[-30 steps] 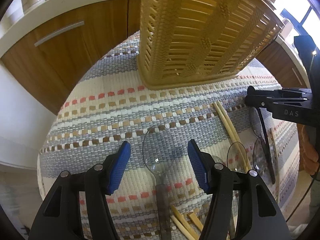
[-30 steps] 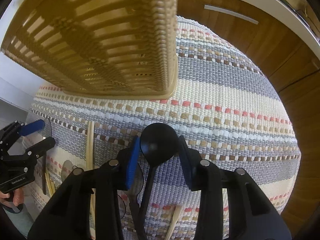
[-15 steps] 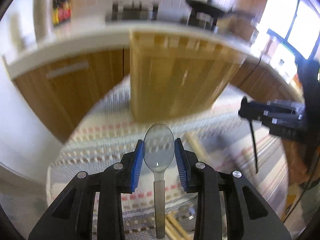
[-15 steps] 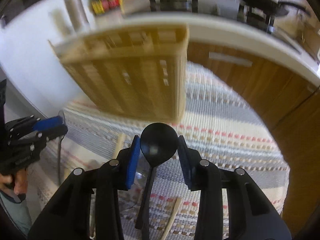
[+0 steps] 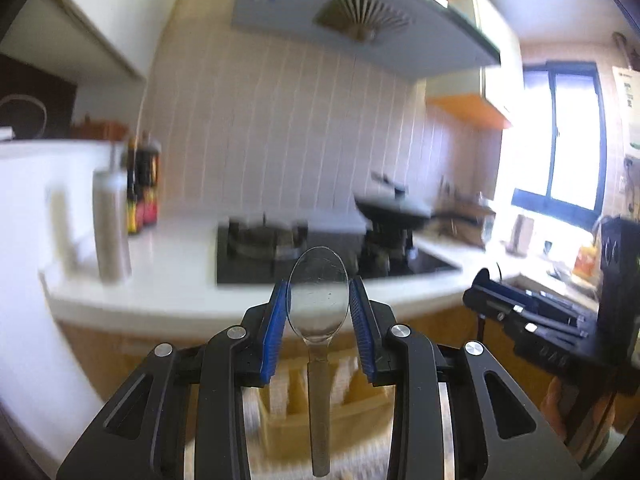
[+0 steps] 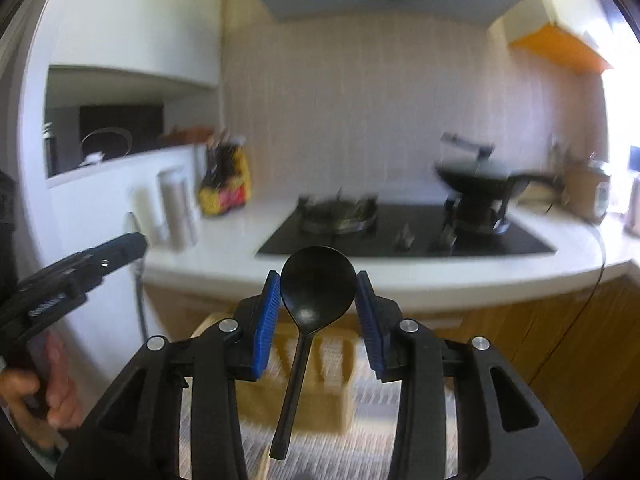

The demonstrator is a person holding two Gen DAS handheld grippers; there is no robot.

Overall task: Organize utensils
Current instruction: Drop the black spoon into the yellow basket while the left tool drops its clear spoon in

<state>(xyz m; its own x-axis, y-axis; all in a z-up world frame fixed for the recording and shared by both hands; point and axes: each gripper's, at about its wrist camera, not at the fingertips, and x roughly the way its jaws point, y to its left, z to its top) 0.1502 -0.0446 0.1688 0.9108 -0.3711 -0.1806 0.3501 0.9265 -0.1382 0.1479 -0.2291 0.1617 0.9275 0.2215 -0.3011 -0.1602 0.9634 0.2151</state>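
My left gripper (image 5: 319, 305) is shut on the bowl of a clear plastic spoon (image 5: 318, 296), whose handle hangs down between the fingers. My right gripper (image 6: 317, 291) is shut on the bowl of a black spoon (image 6: 317, 286), handle hanging down. Both are lifted and point nearly level toward the kitchen counter. Low behind each gripper, the tan slatted basket (image 5: 340, 416) (image 6: 296, 396) stands on the striped cloth (image 6: 404, 412), blurred. The right gripper shows at the right edge of the left wrist view (image 5: 532, 316); the left gripper shows at the left edge of the right wrist view (image 6: 68, 276).
A white counter (image 6: 460, 272) carries a black gas hob (image 6: 408, 232) with a wok (image 6: 480, 176), sauce bottles (image 6: 226, 184) and white canisters (image 5: 112, 224). Wooden cabinet fronts (image 6: 572, 340) run below. A hand (image 6: 44, 396) grips the left tool.
The left gripper closed on the clear spoon lying on the cloth. Both grippers then rose and tilted up with their spoons, so the basket dropped from the top to the bottom of each view.
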